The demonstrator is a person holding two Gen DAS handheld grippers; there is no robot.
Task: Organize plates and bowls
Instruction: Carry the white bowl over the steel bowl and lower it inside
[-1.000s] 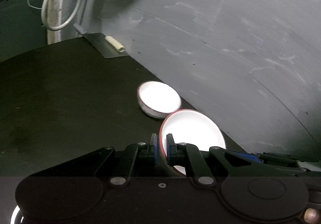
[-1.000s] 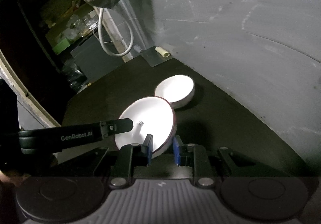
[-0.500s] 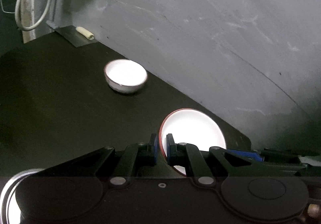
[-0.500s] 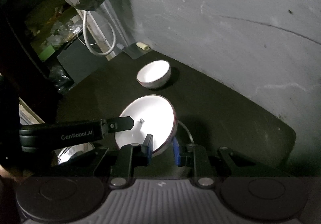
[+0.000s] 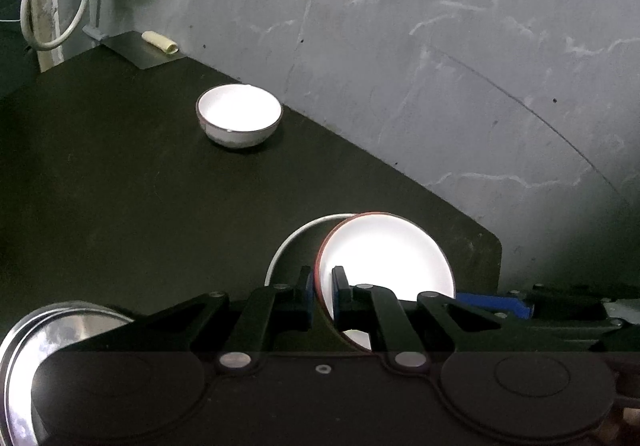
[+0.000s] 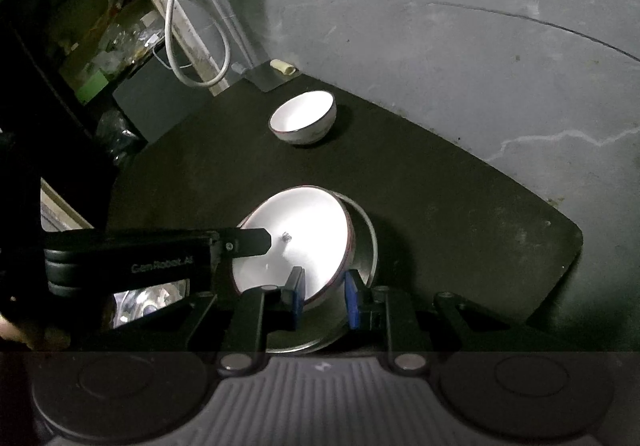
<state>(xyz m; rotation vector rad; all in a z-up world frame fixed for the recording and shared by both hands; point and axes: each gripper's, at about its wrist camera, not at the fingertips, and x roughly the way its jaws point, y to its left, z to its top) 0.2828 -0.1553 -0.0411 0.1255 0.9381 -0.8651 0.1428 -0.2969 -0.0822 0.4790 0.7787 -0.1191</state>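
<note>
Two grippers have carried the red-rimmed plate (image 6: pixel 294 242) away from the white bowl (image 6: pixel 303 118), now upper centre, over a metal plate (image 6: pixel 366 242) at lower centre; left gripper (image 5: pixel 322 296) stays pinched on its rim, right gripper (image 6: pixel 322 300) narrowly straddles its near edge, so stacking looks close

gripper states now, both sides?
Left gripper: shut on the plate rim.
Right gripper: shut on the same plate's rim.
</note>
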